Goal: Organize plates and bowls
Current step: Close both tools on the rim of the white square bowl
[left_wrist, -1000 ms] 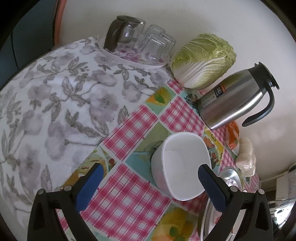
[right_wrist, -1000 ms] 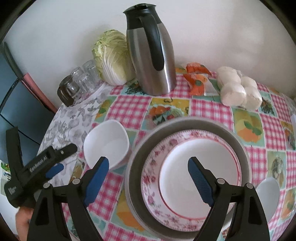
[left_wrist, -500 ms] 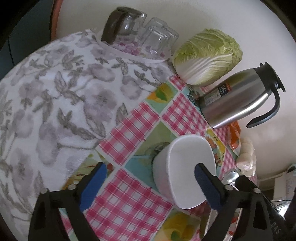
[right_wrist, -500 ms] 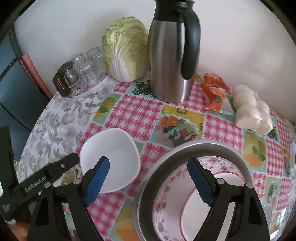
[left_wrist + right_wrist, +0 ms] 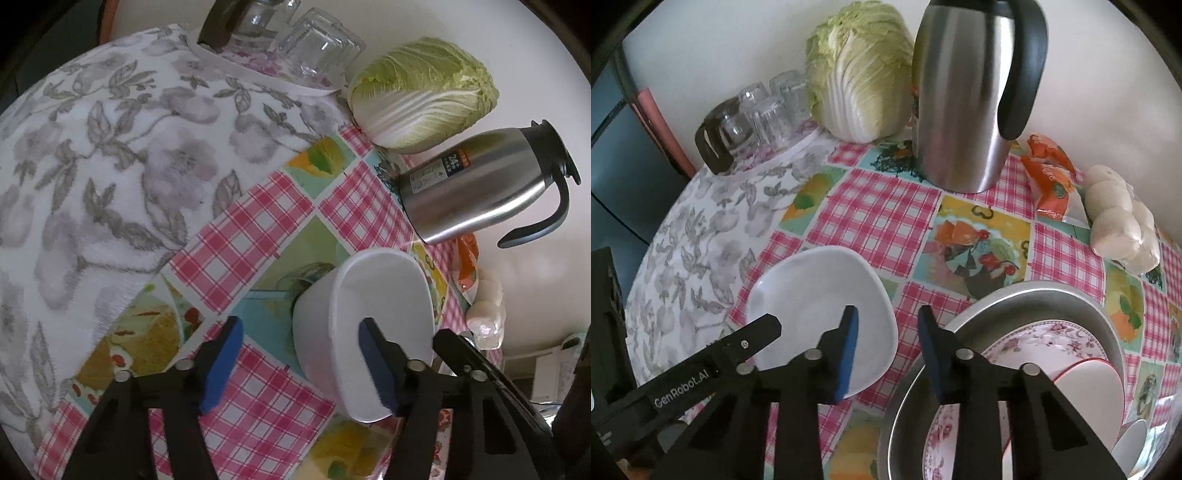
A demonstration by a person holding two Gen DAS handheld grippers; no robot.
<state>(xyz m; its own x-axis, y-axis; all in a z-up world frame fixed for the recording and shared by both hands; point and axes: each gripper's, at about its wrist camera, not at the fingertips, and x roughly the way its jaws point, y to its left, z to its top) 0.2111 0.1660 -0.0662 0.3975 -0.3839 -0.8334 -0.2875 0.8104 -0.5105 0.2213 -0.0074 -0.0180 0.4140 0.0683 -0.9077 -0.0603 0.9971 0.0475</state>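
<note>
Two handheld grippers close in on a white bowl point(image 5: 384, 317) on a checked tablecloth point(image 5: 882, 214). The left gripper point(image 5: 299, 363) straddles the bowl's near wall, one blue pad inside the rim and one outside; its jaws are closing, the outer pad still apart from the bowl. The right gripper point(image 5: 886, 349) has its jaws closing too, over the bowl's right edge, between the bowl and a metal basin point(image 5: 1034, 295) just to its right that holds flowered plates point(image 5: 1027, 339). Beyond both grippers stand a steel jug point(image 5: 964, 99) and a cabbage point(image 5: 857, 70).
</note>
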